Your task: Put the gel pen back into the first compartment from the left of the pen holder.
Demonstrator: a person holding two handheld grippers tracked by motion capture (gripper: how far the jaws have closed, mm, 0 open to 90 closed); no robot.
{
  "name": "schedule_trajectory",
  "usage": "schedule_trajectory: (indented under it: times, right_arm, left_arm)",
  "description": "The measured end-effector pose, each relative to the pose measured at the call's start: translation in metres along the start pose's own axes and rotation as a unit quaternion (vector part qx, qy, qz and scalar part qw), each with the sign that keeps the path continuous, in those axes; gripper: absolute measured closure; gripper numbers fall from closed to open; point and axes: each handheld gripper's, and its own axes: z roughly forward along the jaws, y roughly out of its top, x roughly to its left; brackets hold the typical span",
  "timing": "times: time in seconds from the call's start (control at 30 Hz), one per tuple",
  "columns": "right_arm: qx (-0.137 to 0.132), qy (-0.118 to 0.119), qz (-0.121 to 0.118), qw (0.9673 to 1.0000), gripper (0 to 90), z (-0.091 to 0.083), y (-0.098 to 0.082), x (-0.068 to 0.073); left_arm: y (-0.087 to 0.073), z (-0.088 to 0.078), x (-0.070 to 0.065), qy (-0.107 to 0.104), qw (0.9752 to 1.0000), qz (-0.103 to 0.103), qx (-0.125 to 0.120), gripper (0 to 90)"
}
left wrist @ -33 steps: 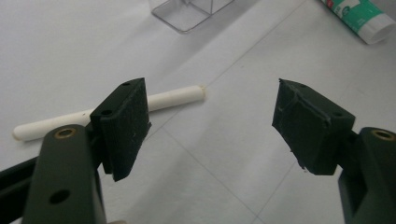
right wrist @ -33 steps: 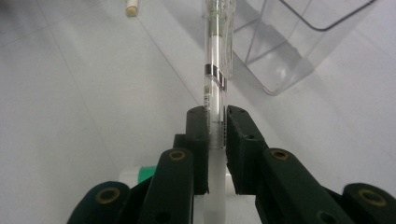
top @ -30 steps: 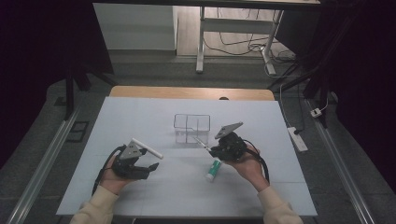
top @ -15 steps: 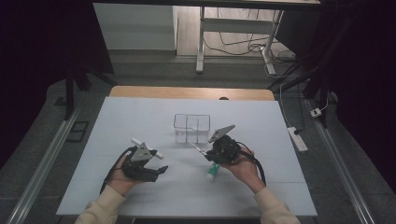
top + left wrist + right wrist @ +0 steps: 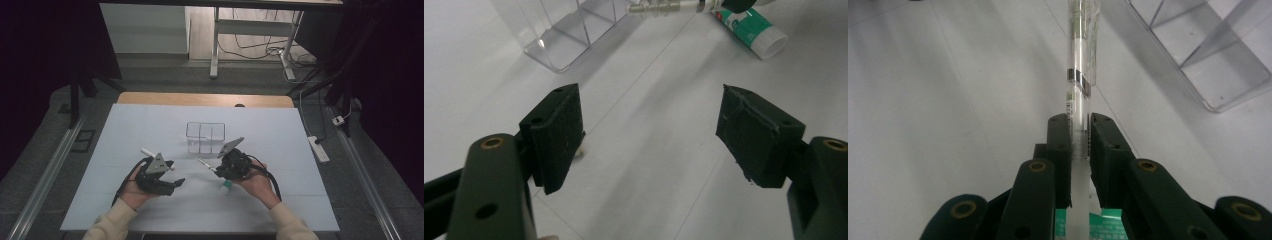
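Near the clear divided box [image 5: 1218, 60], a slim transparent pen [image 5: 1078, 75] is clamped between right gripper [image 5: 1080, 132] fingers; left gripper [image 5: 649, 135] fingers spread, empty.

We see the clear plastic divided box [image 5: 205, 138] standing near the middle of the white table [image 5: 300, 200]. Nearer us and to its right, our right gripper [image 5: 218, 168] clamps the clear pen [image 5: 1079, 85], whose tip points left. The green-and-white tube [image 5: 226, 186] lies under that gripper. Well apart to the left, our left gripper [image 5: 649, 135] hangs with jaws apart; a white stick [image 5: 148, 152] lies just behind it.
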Motion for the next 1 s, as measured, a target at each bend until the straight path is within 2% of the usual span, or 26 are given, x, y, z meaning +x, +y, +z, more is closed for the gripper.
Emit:
schedule_trajectory:
  times: [0.2,0.63,1.0]
  right_arm:
    - [0.005,0.008,-0.012,0.9999,78.9,0.003,0.003,0.005]
    - [0.016,0.019,-0.015,0.9996,78.9,0.008,0.004,0.007]
    - [0.025,0.027,-0.027,0.9990,78.9,0.015,0.008,0.010]
  left_arm:
    - [0.008,0.005,-0.003,0.003,0.9999,0.015,0.004,27.3]
    - [0.025,0.016,-0.008,0.001,0.9989,0.044,0.016,27.5]
    - [0.036,0.027,-0.012,-0.010,0.9971,0.069,0.033,28.8]
